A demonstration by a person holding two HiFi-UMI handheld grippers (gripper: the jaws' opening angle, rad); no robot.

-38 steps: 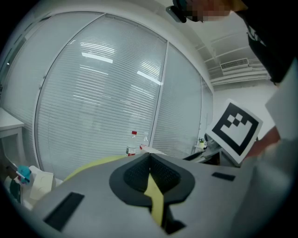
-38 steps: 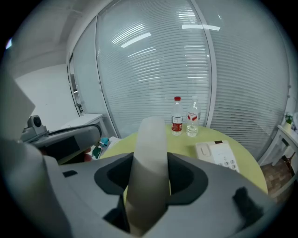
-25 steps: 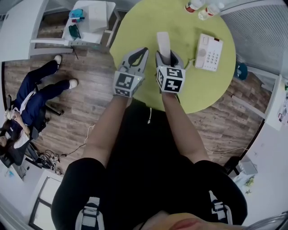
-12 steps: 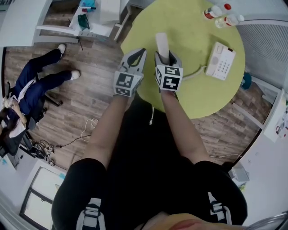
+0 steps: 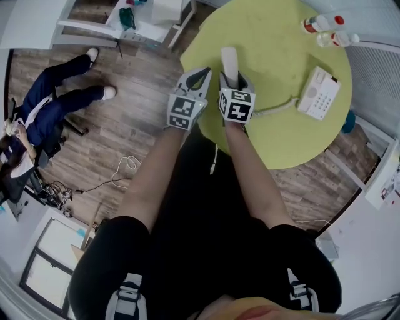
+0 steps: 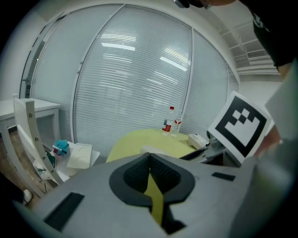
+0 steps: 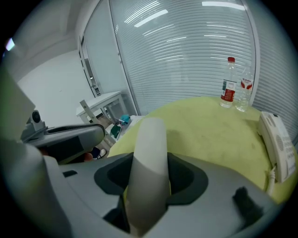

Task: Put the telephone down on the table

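Observation:
My right gripper is shut on the white telephone handset, which sticks up between its jaws over the near side of the round yellow-green table. In the right gripper view the handset fills the gap between the jaws. The white telephone base lies on the table to the right, and its cord runs back toward the handset. The base shows at the right edge of the right gripper view. My left gripper hangs beside the right one at the table's left edge, shut on nothing.
Two bottles stand at the table's far right edge, also visible as bottles in the right gripper view. A white side table with small items is at the far left. A seated person is on the wooden floor to the left.
The head view has swung, so the table and telephone base sit further right in the picture. Both grippers keep their pose, and the handset stays in the right one.

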